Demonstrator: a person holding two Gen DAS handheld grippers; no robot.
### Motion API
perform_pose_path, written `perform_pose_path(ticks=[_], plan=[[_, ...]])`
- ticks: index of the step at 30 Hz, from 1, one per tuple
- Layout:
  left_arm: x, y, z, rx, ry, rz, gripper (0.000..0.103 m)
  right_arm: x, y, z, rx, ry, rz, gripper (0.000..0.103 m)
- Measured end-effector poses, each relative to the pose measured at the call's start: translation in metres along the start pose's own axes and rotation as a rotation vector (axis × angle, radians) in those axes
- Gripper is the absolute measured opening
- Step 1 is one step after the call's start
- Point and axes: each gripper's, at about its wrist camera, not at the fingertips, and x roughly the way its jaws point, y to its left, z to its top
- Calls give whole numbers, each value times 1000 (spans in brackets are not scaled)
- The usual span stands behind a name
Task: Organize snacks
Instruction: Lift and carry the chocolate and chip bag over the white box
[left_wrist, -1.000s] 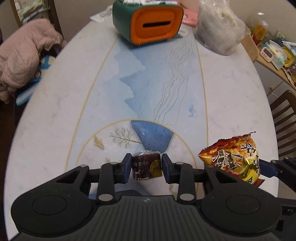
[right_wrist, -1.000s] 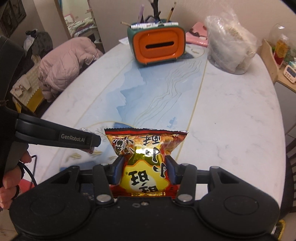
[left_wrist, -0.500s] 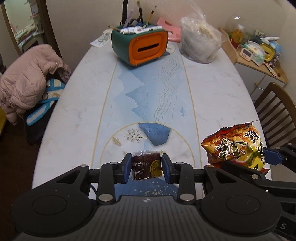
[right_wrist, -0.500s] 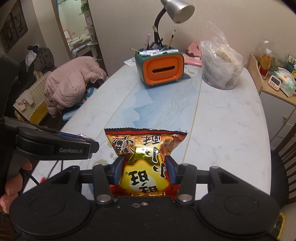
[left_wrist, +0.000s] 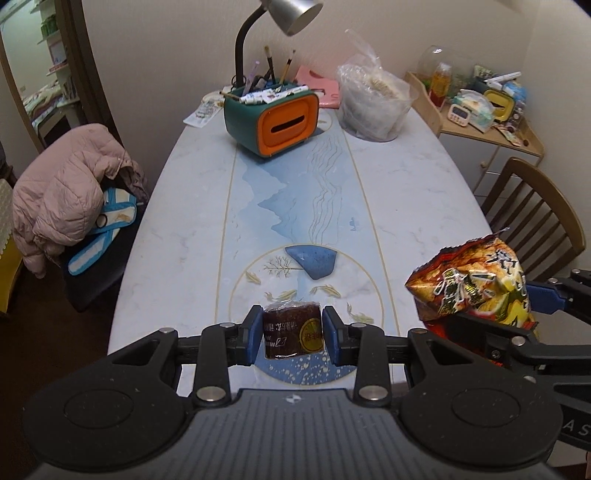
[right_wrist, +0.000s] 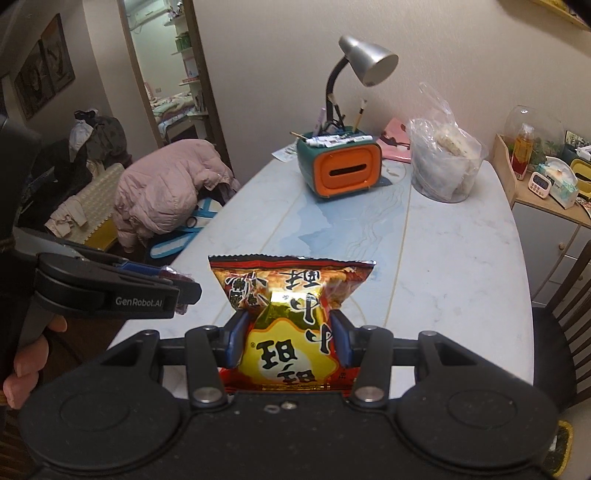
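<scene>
i have both snacks lifted off the table (left_wrist: 406, 192) at its near end, so the job now, as i judge it, is carrying them to wherever they belong without crushing either. my left gripper (left_wrist: 291, 334) is clamped on the small dark brown packet (left_wrist: 291, 332), pads flat on its two sides; i'd keep that squeeze light. my right gripper (right_wrist: 286, 339) pinches the red and yellow chip bag (right_wrist: 290, 317) at its waist, the puffed top flaring above the jaws, so i'd avoid tightening further. both grippers sit level, side by side, pointing down the table. far ahead stand the orange and green pen holder (left_wrist: 273, 118) and a clear plastic bag (left_wrist: 373, 107); which spot is meant i cannot tell.
</scene>
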Motion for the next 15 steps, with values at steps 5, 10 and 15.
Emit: perform_pose_path(ticks=[5,10,15], plan=[[-28,2,-15,35,-17,-20,34,-18,18,-9,-4,-14,16,46],[-47,2,-30,72,-18,-40,34,-29,31,-20,-3,-15,27,46],[-58,4,-46,98,-8,-59,34,-35,40,-30,3,-9,34,46]])
